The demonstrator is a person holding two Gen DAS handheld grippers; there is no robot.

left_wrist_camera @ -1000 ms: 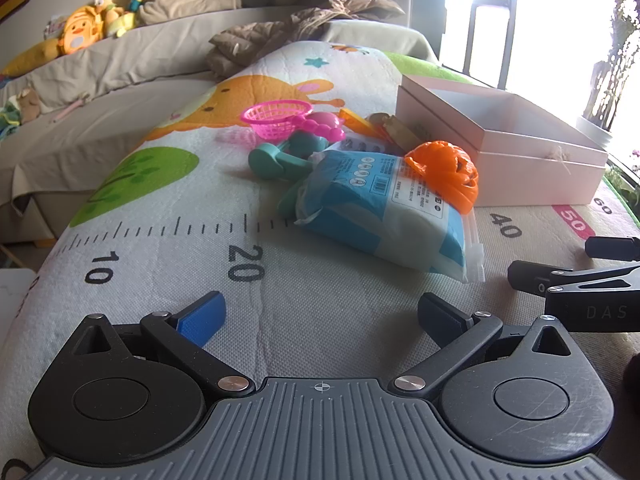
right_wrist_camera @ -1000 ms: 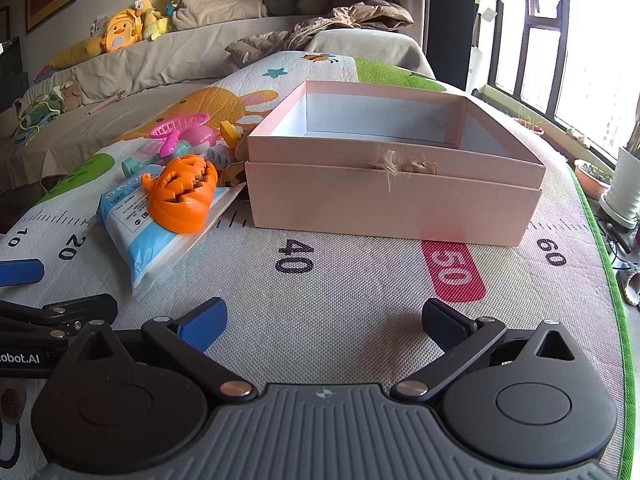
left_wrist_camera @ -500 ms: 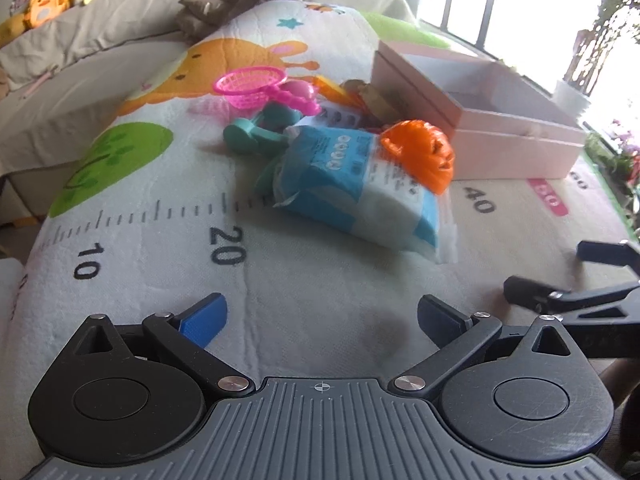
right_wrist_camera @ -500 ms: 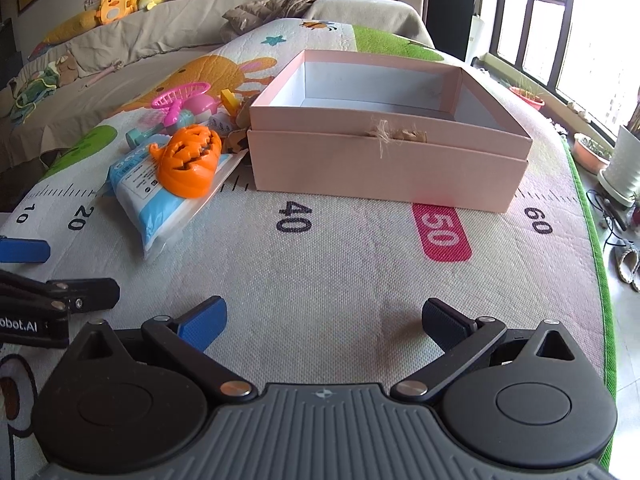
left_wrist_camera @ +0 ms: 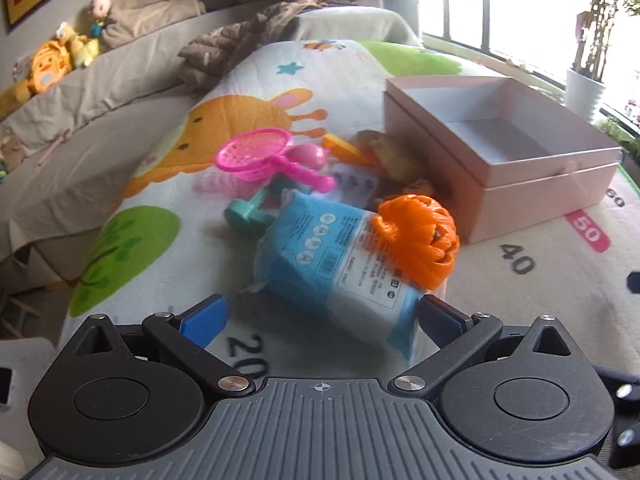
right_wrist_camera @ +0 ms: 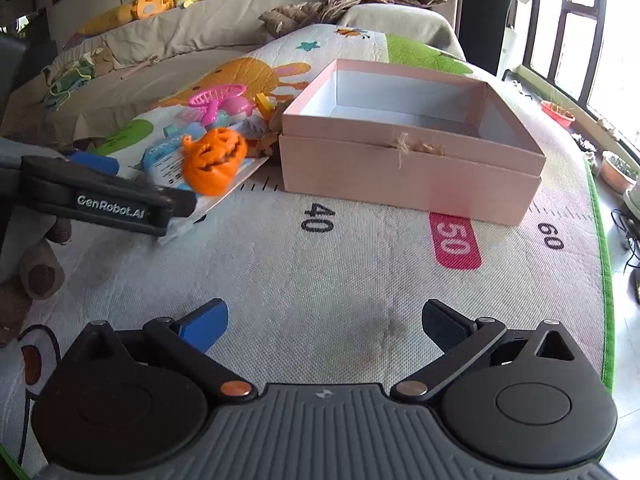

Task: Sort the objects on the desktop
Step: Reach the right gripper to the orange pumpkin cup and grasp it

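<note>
A blue and white packet (left_wrist_camera: 340,264) lies on the play mat with an orange pumpkin toy (left_wrist_camera: 418,238) on its right end. My left gripper (left_wrist_camera: 320,320) is open, its fingers on either side of the packet's near end. The gripper body shows in the right wrist view (right_wrist_camera: 104,200) beside the pumpkin (right_wrist_camera: 214,162). An open pink box (right_wrist_camera: 404,140) stands empty right of the pile; it also shows in the left wrist view (left_wrist_camera: 496,140). My right gripper (right_wrist_camera: 324,322) is open and empty over bare mat, in front of the box.
Behind the packet lie a pink toy net (left_wrist_camera: 260,154), a teal toy (left_wrist_camera: 244,214), a yellow piece (left_wrist_camera: 340,146) and a small card (left_wrist_camera: 356,184). A sofa with plush toys (right_wrist_camera: 156,0) stands behind. The mat's right edge (right_wrist_camera: 600,240) drops to the floor.
My left gripper has moved forward and right to straddle the packet's near end. My right gripper has stayed over the mat in front of the box, a little higher.
</note>
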